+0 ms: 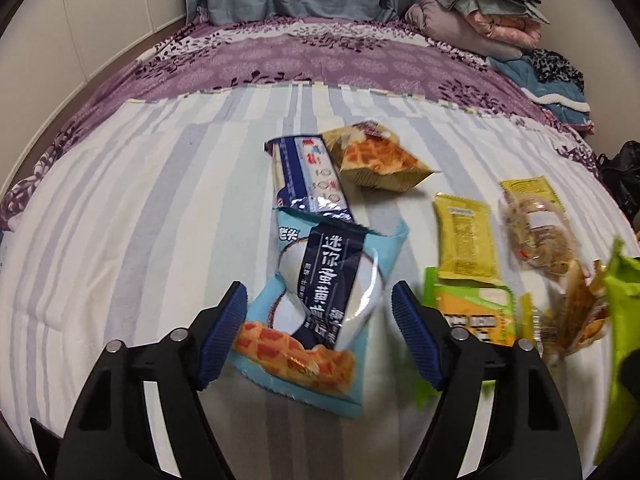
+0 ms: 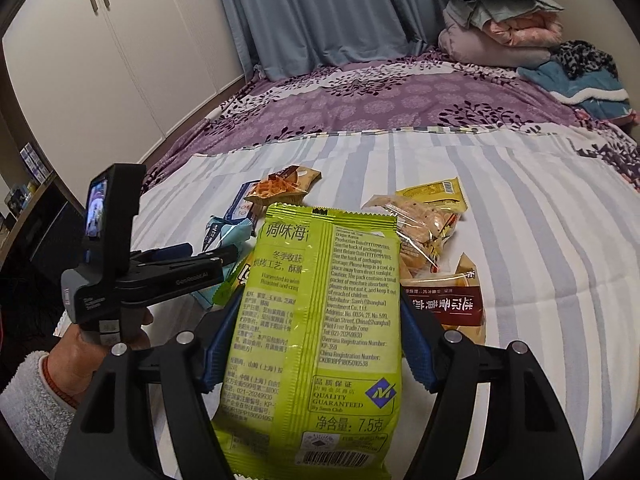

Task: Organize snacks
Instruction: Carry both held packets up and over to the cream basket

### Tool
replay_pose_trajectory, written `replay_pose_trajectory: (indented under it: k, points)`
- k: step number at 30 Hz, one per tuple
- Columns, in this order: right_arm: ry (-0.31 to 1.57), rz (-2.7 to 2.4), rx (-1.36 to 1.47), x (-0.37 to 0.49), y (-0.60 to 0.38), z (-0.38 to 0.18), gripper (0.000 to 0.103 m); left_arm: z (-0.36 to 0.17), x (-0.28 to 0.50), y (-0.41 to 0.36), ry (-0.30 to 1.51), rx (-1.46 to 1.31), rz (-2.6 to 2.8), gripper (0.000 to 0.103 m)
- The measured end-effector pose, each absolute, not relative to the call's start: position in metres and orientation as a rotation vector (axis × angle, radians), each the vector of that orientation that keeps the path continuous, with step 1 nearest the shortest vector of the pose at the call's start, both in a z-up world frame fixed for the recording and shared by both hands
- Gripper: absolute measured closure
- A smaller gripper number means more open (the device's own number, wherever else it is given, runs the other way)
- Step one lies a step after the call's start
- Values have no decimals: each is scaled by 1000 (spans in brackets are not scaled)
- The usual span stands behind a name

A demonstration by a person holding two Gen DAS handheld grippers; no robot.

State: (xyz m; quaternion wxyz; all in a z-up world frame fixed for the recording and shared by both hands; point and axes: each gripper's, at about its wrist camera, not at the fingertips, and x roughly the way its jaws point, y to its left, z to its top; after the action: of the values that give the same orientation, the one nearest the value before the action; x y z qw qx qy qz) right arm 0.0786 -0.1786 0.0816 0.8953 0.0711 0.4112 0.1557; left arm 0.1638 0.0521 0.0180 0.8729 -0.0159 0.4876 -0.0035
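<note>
A light blue waffle packet [image 1: 312, 312] lies flat on the striped sheet [image 1: 120, 208], between the pads of my left gripper [image 1: 320, 300]. Those jaws stand open around it; the right pad is clearly apart from it and the left pad sits at its edge. My right gripper [image 2: 320, 312] is shut on a green seaweed packet [image 2: 316, 320], held upright above the bed with its printed back to the camera. The same packet shows blurred at the right edge of the left wrist view [image 1: 624, 304]. In the right wrist view a hand holds the left gripper [image 2: 216, 256] over the light blue packet [image 2: 224, 236].
Other snacks lie on the sheet: a dark blue biscuit packet [image 1: 308, 176], a beige waffle packet [image 1: 376, 160], a yellow packet [image 1: 466, 236], a clear cookie bag [image 1: 536, 232], a green-orange packet [image 1: 476, 308], a brown packet [image 2: 444, 304]. Folded blankets [image 1: 480, 16] sit at the far right.
</note>
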Motion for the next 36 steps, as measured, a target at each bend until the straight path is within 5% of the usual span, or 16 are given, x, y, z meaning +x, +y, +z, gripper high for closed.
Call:
replay_pose_trajectory:
  k: [9,36]
  points:
    - [837,304,167,71,-187,85,33,25,161,55,987,-59,-31,61]
    - [657,141,255,-13,-290,147,33,152,37,-59,792,16,-262,62]
